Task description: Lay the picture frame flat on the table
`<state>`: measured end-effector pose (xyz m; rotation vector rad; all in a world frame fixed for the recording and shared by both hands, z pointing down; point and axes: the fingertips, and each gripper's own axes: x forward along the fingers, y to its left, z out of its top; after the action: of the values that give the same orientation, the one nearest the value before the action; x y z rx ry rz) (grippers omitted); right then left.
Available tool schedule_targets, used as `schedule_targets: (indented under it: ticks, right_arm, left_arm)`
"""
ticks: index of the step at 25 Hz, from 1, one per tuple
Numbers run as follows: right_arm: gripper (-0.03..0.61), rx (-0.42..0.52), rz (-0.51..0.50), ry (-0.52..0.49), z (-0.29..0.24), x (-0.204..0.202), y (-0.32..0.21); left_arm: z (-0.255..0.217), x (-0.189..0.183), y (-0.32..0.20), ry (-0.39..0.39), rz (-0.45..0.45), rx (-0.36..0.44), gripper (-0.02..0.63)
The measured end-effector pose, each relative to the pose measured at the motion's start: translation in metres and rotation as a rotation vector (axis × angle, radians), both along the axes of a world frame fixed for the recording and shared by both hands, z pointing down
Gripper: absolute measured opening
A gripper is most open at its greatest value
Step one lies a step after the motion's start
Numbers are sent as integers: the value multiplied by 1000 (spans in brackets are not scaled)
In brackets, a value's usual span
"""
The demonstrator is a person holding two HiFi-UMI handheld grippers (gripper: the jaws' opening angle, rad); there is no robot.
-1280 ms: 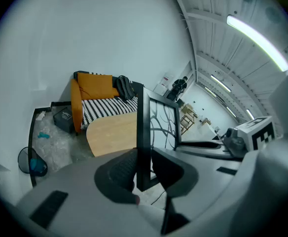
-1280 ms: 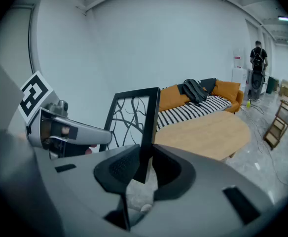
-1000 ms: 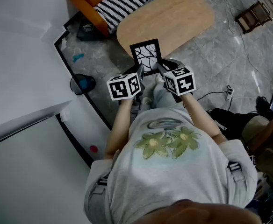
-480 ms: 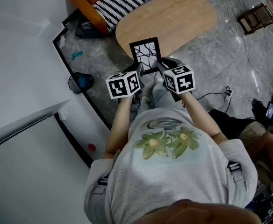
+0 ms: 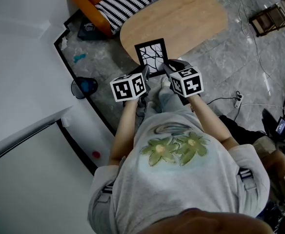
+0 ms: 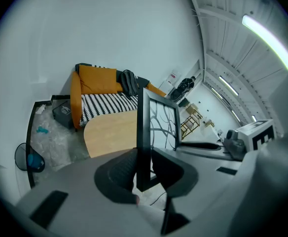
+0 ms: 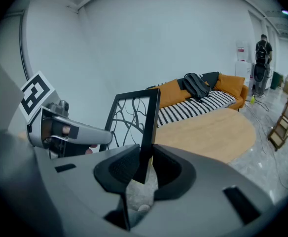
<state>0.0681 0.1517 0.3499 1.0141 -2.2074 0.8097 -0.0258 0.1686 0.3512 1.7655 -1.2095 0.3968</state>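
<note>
Nothing laid yet: the black-rimmed rectangular picture frame [image 5: 151,56] hangs upright, side edges pinched by the left claw [image 6: 144,168] and right claw [image 7: 143,163], with the oval light-wood tabletop [image 5: 191,18] just ahead of them, so setting down and flattening remain.

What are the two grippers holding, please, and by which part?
The black rectangular picture frame: left gripper clamps its left side edge, right gripper its right side edge.
</note>
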Motion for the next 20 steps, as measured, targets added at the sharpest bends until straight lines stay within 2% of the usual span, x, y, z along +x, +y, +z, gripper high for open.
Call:
schedule_targets:
  ticks: [14,20]
  right_arm:
    - [84,-64,29,-41,17,-1,-47]
    - [84,-68,1,-28,28,-5,-66]
  left_arm:
    - [15,-3,-46,3,-51,-36,95]
    - [25,-7,-61,-3,-84,-35,95]
